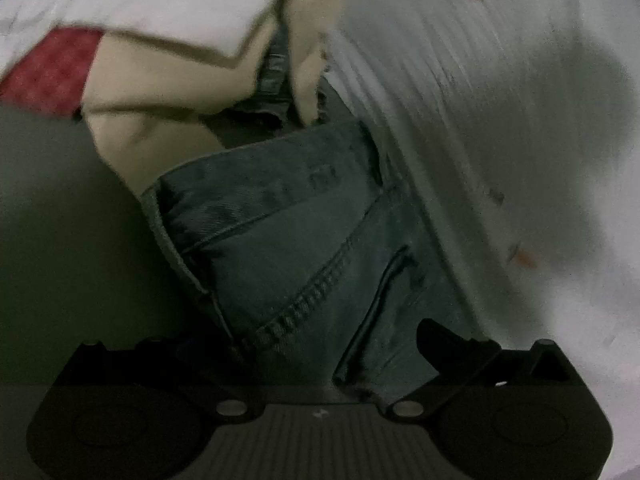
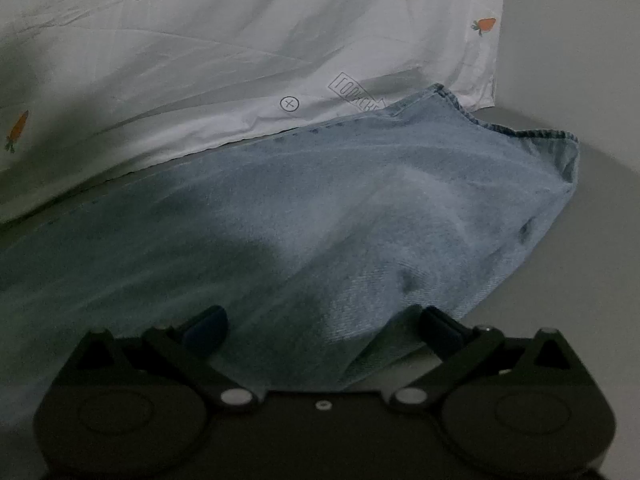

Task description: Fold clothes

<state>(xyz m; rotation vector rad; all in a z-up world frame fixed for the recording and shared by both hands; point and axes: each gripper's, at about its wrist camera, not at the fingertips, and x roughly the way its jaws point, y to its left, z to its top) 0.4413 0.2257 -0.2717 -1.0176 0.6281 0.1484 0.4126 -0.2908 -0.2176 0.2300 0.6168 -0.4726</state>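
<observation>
A pair of light blue jeans (image 1: 288, 240) fills the left wrist view, waistband and seam side toward me. My left gripper (image 1: 320, 344) has denim between its fingers; the left finger is hidden by cloth, the right finger (image 1: 444, 340) shows beside a fold. In the right wrist view the jeans' leg (image 2: 360, 208) spreads out to its hem (image 2: 520, 132). My right gripper (image 2: 320, 328) has its fingers apart with a raised fold of denim between them; whether it grips is unclear.
A white printed sheet (image 2: 240, 48) with carrot and strawberry motifs lies behind the jeans, and shows in the left wrist view (image 1: 500, 100). Cream cloth (image 1: 168, 92) and a red cloth (image 1: 52, 72) lie at the upper left. A grey surface (image 2: 580, 260) lies to the right.
</observation>
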